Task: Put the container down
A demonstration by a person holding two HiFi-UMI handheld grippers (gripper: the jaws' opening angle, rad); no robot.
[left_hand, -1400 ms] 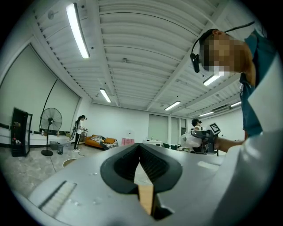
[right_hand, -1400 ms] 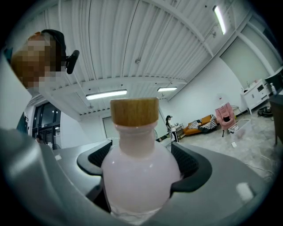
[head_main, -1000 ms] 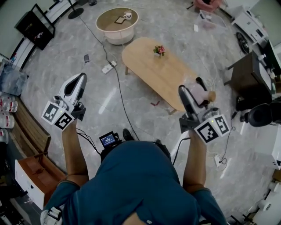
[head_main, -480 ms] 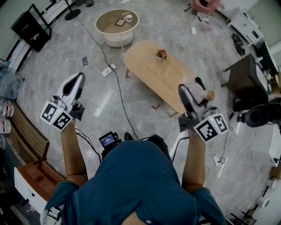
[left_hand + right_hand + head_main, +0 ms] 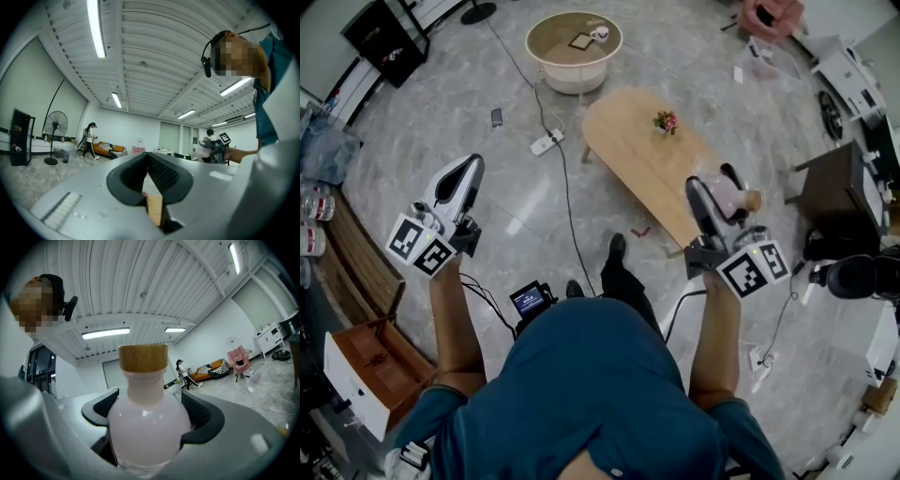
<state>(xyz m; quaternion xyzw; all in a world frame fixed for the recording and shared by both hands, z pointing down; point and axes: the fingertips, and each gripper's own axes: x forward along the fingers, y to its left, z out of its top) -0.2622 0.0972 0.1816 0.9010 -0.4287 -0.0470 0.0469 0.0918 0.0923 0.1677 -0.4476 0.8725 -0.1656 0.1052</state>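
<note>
Between the 2 dark padded jaws of the right gripper point(image 5: 149, 414), a rounded, translucent pale pink container point(image 5: 145, 432) is clamped around its belly. Its neck and tan wooden cap point(image 5: 143, 357) stand out beyond the jaw tips. In the head view this gripper is seen held in the air on a bare forearm. The container is turned sideways over the near end of a long oval light wooden table point(image 5: 642, 164), with its cap pointed right.

The left gripper point(image 5: 465, 171) is held up well apart on the other side, its 2 jaws pressed together at the tips with nothing gripped.

A small pot of pink flowers point(image 5: 665, 122) is set on the wooden table. On the grey marble floor point(image 5: 487, 216), a white power strip point(image 5: 546, 142) is laid beside that table, and a round beige low table point(image 5: 574, 47) is placed farther off.
</note>
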